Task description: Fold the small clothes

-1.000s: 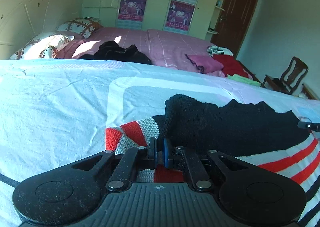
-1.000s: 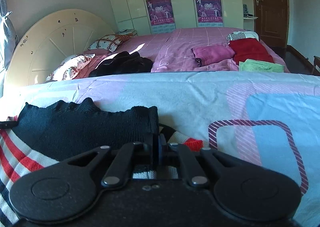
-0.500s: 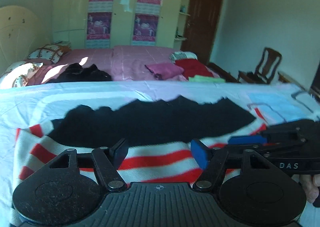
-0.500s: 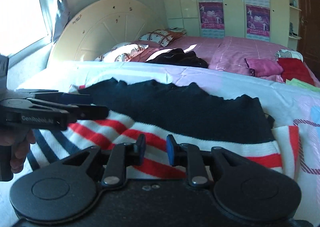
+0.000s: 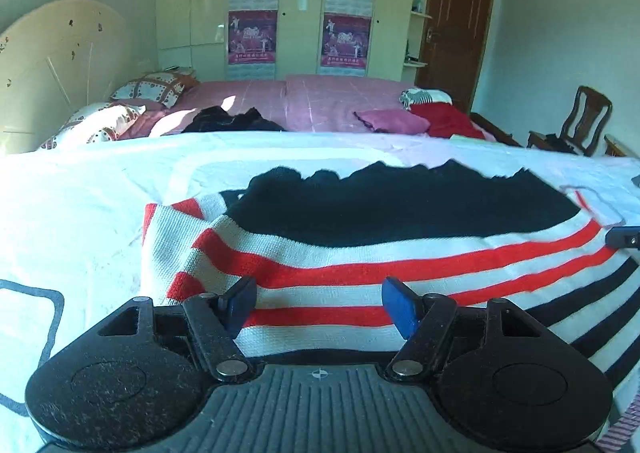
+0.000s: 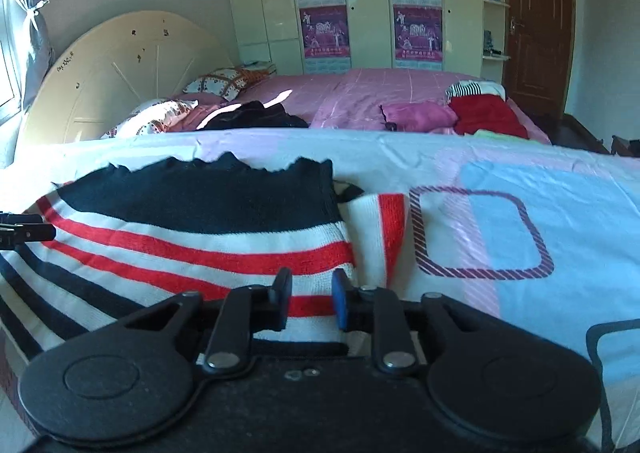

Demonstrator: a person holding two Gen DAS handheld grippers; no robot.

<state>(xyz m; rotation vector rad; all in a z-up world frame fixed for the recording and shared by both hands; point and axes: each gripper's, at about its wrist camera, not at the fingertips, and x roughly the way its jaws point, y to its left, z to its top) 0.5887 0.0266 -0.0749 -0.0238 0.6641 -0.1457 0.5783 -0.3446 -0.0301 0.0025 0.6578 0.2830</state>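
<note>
Ahead of both tools spreads the wide pale bedsheet printed with pink and blue rounded squares [image 6: 500, 181], and past it, well beyond reach, the pink-covered bed [image 5: 320, 105] carries a dark heap of clothes [image 5: 232, 121] and some folded red and magenta pieces. Right under the fingers lies the knitted striped sweater in white, red and navy with a black frilled band [image 5: 400, 253]; the black band sits on the far side of each tool, the navy stripes towards the space between them. One sleeve end looks tucked under at the outer edge on each side, so I judge a first fold is done and the body is yet to be doubled over. The left gripper [image 5: 320, 305] hangs over the near stripes with its blue-padded jaws spread wide, holding nothing. The right gripper [image 6: 308, 297] hovers over its side with a narrower gap, also empty
</note>
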